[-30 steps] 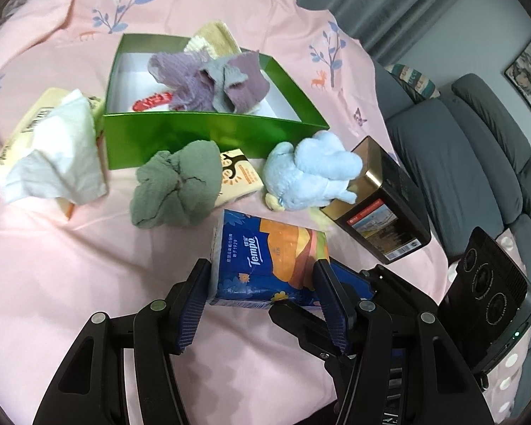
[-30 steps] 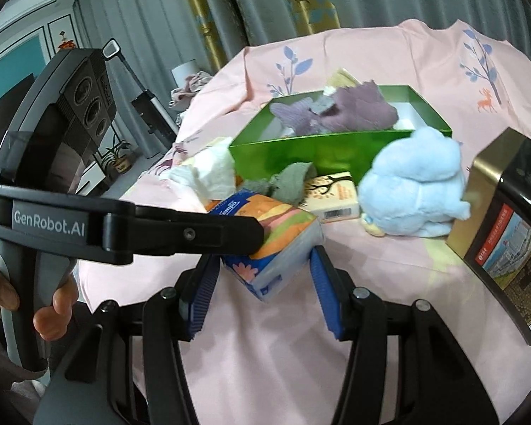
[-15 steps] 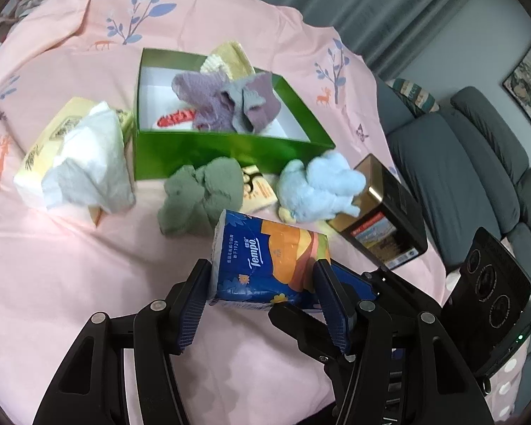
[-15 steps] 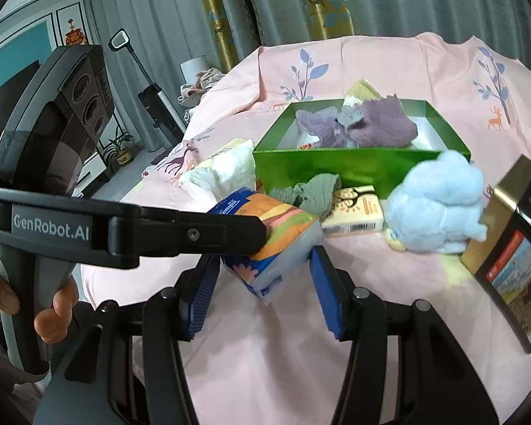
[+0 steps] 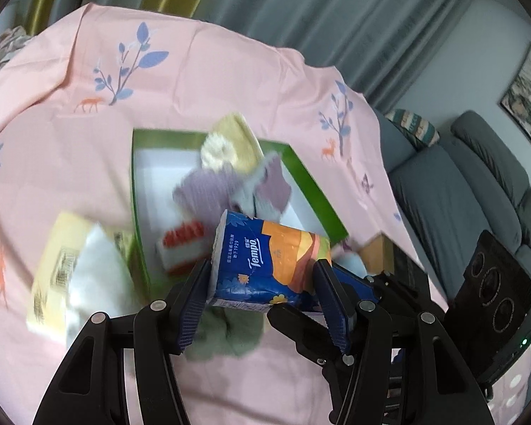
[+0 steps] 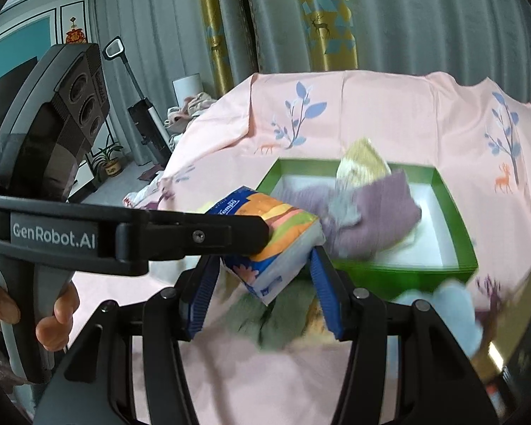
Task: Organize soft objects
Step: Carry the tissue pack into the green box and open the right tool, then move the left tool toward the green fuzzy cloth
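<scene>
A: We see a blue and orange Tempo tissue pack [image 5: 265, 265] held in the air between both grippers, above the pink printed cloth [image 5: 70, 141] that covers the surface. Is it gripped?

B: Yes. In the left wrist view the left gripper [image 5: 263, 301] is clamped on the pack, one blue pad pressed against each end. In the right wrist view the right gripper [image 6: 263, 294] grasps the same pack [image 6: 269, 244] across its near lower corner, and one finger of the left gripper crosses in from the left, lying against the pack's side.

A: What lies beyond the pack?

B: We see a green box [image 5: 138, 212] with a white inside, just past the pack. It holds mauve and grey cloths [image 5: 226, 191], a pale yellow cloth [image 5: 230, 141] at its far rim, and a red and white object [image 5: 180, 244] at its near end; blur hides what that is.

A: And nearer to us?

B: A grey-green cloth [image 5: 223, 336] lies on the pink cloth under the pack. To the left lies a yellow tissue packet [image 5: 60, 258] with white tissue pulled out. At the far left of the right wrist view, a hand [image 6: 56, 315] grips the left gripper's handle.
</scene>
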Demonstrator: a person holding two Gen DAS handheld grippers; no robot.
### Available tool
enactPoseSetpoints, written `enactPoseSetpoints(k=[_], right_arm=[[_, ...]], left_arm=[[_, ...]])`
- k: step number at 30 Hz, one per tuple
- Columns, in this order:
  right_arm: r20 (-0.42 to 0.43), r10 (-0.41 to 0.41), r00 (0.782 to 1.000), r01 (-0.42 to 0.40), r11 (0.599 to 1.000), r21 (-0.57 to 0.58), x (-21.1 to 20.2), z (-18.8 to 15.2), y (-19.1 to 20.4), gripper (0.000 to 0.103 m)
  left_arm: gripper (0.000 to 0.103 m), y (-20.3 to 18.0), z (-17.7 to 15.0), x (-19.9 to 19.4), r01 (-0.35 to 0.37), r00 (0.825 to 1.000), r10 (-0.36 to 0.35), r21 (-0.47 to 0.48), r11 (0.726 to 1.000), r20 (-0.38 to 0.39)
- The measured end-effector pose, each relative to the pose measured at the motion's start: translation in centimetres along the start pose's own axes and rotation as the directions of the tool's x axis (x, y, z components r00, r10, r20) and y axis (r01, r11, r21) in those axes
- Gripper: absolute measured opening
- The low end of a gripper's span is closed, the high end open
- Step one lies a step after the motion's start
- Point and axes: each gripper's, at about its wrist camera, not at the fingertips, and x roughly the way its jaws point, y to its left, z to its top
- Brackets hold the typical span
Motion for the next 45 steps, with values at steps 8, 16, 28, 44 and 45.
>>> enactPoseSetpoints(k=[8,16,28,44,45], right_arm=[[-0.015,-0.025,1.000,0.026,1.000,0.013,4.6,3.9,-2.4,0.052],[-0.112,-0.050,0.992,0.055,0.998,0.038,9.1,4.1,-4.4,0.052],[-0.211,-0.105,0.972,0.104,0.994,-0.018,12.1,3.1,-4.4,0.055],[-0.121,-0.257,0.959,0.247,0.965,-0.091,5.0,1.9,-1.7,0.087],[-0.117,-0.262,0.958,0.253,0.964,-0.085,4.3,1.7,-1.5,0.088]], left_arm=[[0.060,2.2,5.1,3.3,-0.009,1.000,0.009,-0.039,0.999,-0.012],[0.060,5.4,6.7,8.0,-0.014,0.997,0.005,-0.120,0.993,-0.074],[0.060,5.8,6.1,10.1,-0.091,0.988,0.075,-0.115,0.989,-0.136],[0.095,1.5,4.2,4.7,-0.192,0.979,0.195,0.047,0.980,-0.067],[0.096,1.2,4.0,4.2,-0.191,0.979,0.195,0.052,0.980,-0.062]])
